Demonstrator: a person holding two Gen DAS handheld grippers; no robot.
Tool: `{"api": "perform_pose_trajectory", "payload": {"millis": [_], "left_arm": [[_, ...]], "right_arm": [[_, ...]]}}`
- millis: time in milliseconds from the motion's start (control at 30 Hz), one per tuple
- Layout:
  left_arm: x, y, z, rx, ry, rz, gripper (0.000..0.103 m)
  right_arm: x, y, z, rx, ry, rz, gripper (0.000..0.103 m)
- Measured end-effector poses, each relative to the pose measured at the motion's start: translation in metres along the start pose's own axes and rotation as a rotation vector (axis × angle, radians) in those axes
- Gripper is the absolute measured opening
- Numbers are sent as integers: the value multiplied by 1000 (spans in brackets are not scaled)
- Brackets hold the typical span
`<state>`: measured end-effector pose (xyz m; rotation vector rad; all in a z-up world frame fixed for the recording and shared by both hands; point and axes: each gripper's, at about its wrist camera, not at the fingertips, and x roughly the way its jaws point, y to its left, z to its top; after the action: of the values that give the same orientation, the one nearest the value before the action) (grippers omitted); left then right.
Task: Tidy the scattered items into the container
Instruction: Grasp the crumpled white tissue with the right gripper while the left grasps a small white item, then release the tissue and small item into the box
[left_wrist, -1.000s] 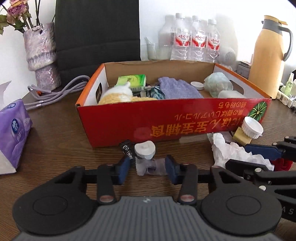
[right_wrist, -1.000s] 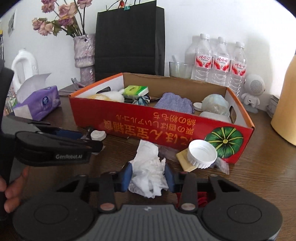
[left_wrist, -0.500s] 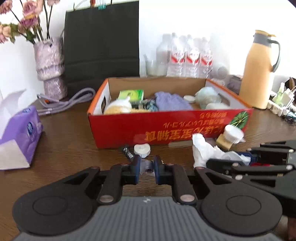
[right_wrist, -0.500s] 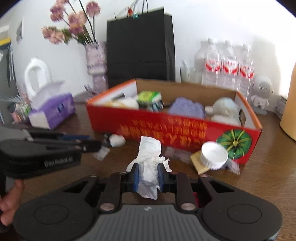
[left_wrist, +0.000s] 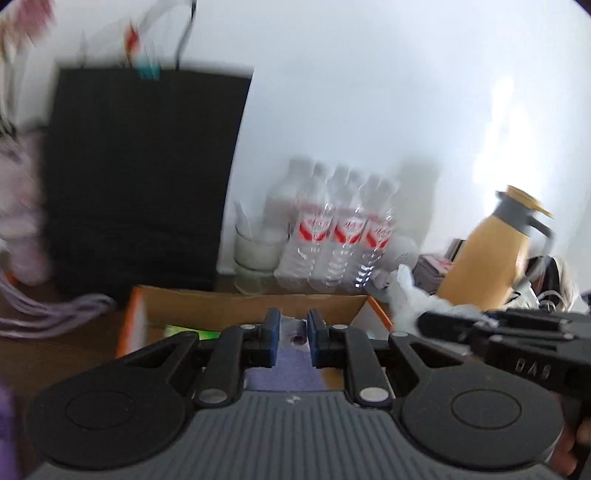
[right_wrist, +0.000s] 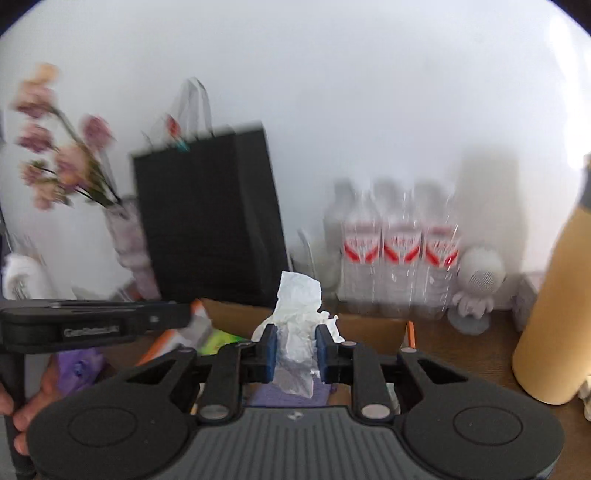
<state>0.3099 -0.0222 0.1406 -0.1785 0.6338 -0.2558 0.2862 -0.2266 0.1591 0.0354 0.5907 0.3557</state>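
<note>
Between the right gripper (right_wrist: 294, 349) pads, a crumpled white tissue (right_wrist: 297, 332) is pinched tight; the left gripper (left_wrist: 291, 336) clamps a small clear packet (left_wrist: 293, 332). Both are carried tilted down above the cardboard box (left_wrist: 221, 308), items already inside. Carry step now; next, I'd say, lower past the near rim and release. Beyond, water bottles (right_wrist: 399, 254) line the wall

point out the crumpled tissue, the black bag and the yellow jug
tissue (right_wrist: 297, 317), right wrist view, crumpled middle between the pads
black bag (left_wrist: 140, 177), left wrist view, front panel
yellow jug (left_wrist: 487, 258), left wrist view, body
</note>
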Motion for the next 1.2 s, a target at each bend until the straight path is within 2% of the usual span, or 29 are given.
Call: {"api": "perform_pose_trajectory", "payload": {"millis": [67,133,333,367,400,433,467,500,600,667,733,867,967,1033,1067,1100,1133,1200], "left_arm": [[42,5,2,-37,77,40,16],[78,9,-2,-63,155,40,16],[149,18,-27,-25,308,100,18],[153,21,-30,-37,332,100,22],[154,22,-31,-44,348,92,29],[153,23,-30,-43,347,82,49],[150,22,-28,-29,326,77,57],[146,19,-26,-3,309,75,57],[132,13,-16,25,298,81,62],[115,13,-7,10,270,81,75],[95,13,2,22,225,92,81],[57,19,6,43,200,165,82],[21,14,0,78,132,222,84],[-9,3,-11,136,-3,264,89],[-24,-1,-18,163,-97,275,97],[-40,-5,-30,184,-198,282,102],[-55,-8,-43,207,-301,272,103],[-80,-8,-70,228,-449,224,103]], "right_arm": [[40,-11,10,5,126,-10,20],[74,-16,6,-2,230,-23,20],[145,-22,-25,-39,394,-73,22],[154,-24,-29,-33,417,-73,23],[161,-25,-34,-32,439,-85,27],[166,-26,-38,-36,458,-105,30],[168,-27,-40,-35,455,-114,36],[167,-29,-38,-17,452,-117,43],[160,-35,-27,55,465,-96,46],[147,-37,-17,84,454,-71,48],[131,-37,-7,98,437,-52,53],[93,-29,10,95,370,-66,64],[68,-24,17,116,325,-54,65],[49,-17,15,112,269,-33,67],[37,-11,11,102,219,-24,68],[24,-4,5,84,149,-23,69],[9,4,-4,58,53,-36,71],[-21,24,-32,-17,-198,-78,84]]}}
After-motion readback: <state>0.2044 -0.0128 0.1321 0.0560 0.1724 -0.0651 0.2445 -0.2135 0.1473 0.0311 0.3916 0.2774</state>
